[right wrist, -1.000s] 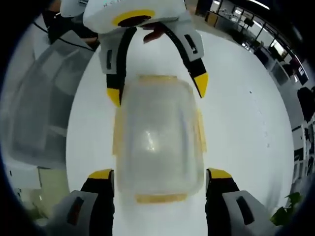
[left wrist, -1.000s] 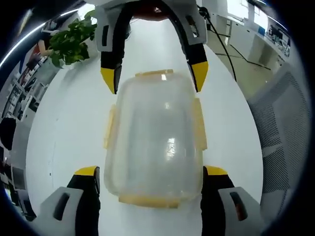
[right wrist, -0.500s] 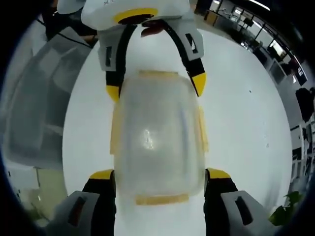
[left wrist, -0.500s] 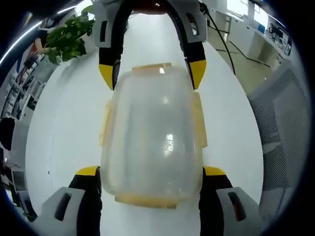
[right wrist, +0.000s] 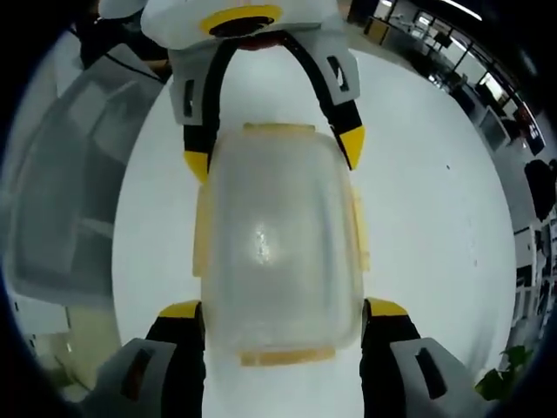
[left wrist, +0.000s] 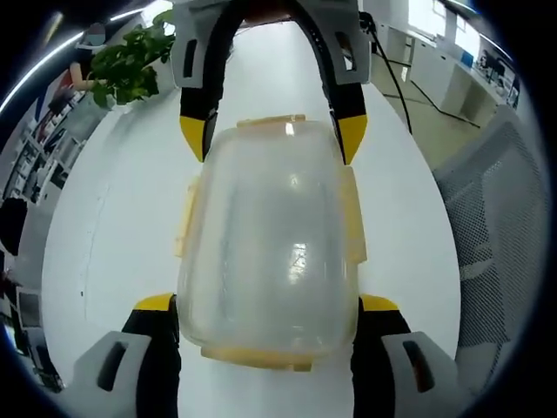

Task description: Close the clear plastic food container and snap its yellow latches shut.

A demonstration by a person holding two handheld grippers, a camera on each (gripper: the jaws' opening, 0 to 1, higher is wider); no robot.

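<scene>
- The clear container (left wrist: 270, 248) lies on the white counter (left wrist: 122, 226), between the two grippers, which face each other from its two ends.
- In the left gripper view, the left gripper (left wrist: 265, 318) has its fingers spread wide, one on each side of the near end at 7 and 5 o'clock. They sit close against the walls, but I cannot tell whether they actually grip.
- The right gripper (right wrist: 278, 322) stands the same way at the opposite end, fingers open and flanking the box. Its yellow tips also appear at 12 o'clock in the left gripper view.
- Against a second ago, the container looms larger and reaches further up between the opposite fingers in both views. The cameras have closed in, so both grippers have likely pushed further along the box.
- The lid appears seated. The yellow latches (left wrist: 352, 218) along the long sides and ends look splayed outward, so I judge they are not yet snapped.
- Around it: a potted plant (left wrist: 126, 65) at 11 o'clock, a mesh chair (left wrist: 487, 244) at 3 o'clock and a black cable (left wrist: 392, 78) at 1 o'clock. All are well apart from the box, and nothing blocks the latches.
</scene>
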